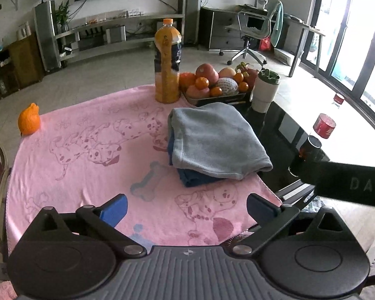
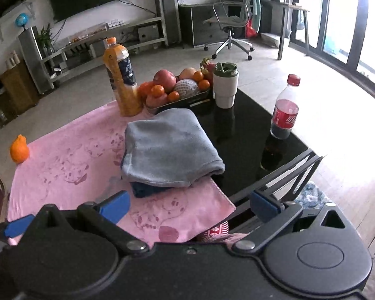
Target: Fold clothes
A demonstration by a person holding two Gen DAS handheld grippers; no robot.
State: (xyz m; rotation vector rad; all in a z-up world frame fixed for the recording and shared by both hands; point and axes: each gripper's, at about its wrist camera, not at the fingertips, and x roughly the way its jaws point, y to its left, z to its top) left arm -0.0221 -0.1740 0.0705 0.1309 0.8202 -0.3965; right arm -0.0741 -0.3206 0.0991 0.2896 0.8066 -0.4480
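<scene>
Both grippers empty with jaws wide apart, left gripper (image 1: 186, 211) and right gripper (image 2: 190, 206) hovering over the pink cloth (image 1: 87, 155), folded grey garment (image 1: 216, 140) lying ahead, slightly right of left jaws, nearer dead-centre for right, atop a blue garment (image 2: 147, 190).

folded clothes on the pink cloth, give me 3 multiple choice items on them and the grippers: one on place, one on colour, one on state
1. The folded grey garment lies on top of
A. a dark blue garment
B. the fruit tray
C. the cola bottle

2. The lone fruit at the pink cloth's far left corner is
A. green
B. orange
C. red

3. The left gripper and right gripper are
A. both shut on cloth
B. one open, one shut
C. both open and empty

Answers: 1 A, blue fabric shows under the grey edge. 2 B, it is plainly orange. 3 C, the blue pads stand wide apart with nothing between.
</scene>
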